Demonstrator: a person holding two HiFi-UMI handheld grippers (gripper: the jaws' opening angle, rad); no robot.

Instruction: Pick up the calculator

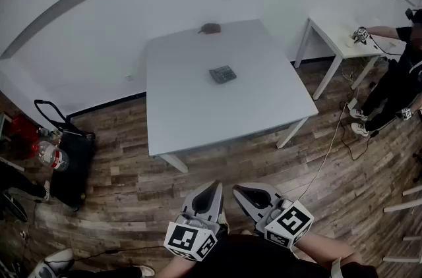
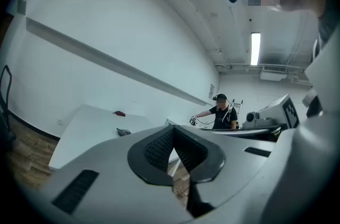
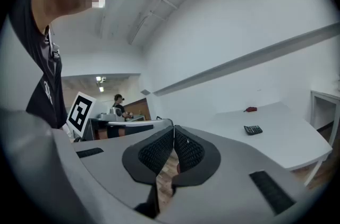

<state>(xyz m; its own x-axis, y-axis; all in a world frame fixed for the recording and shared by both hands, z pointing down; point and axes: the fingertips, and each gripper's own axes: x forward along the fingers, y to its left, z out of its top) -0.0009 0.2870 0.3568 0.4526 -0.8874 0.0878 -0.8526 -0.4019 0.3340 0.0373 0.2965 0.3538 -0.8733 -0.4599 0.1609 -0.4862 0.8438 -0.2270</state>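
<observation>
**Both grippers closed, calculator well ahead**

The left gripper and right gripper sit side by side, each with its jaws pressed together on nothing. Well ahead of the jaws, across wood floor, a white table stands by a white wall. The calculator lies near the table's middle, with a small red thing at its far edge. A second table stands ahead and right of the jaws, a black bag to their left.

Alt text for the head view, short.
A dark calculator lies near the middle of a white table. Nearer the camera, the left gripper and right gripper are shut and empty above the wood floor, short of the table.
</observation>
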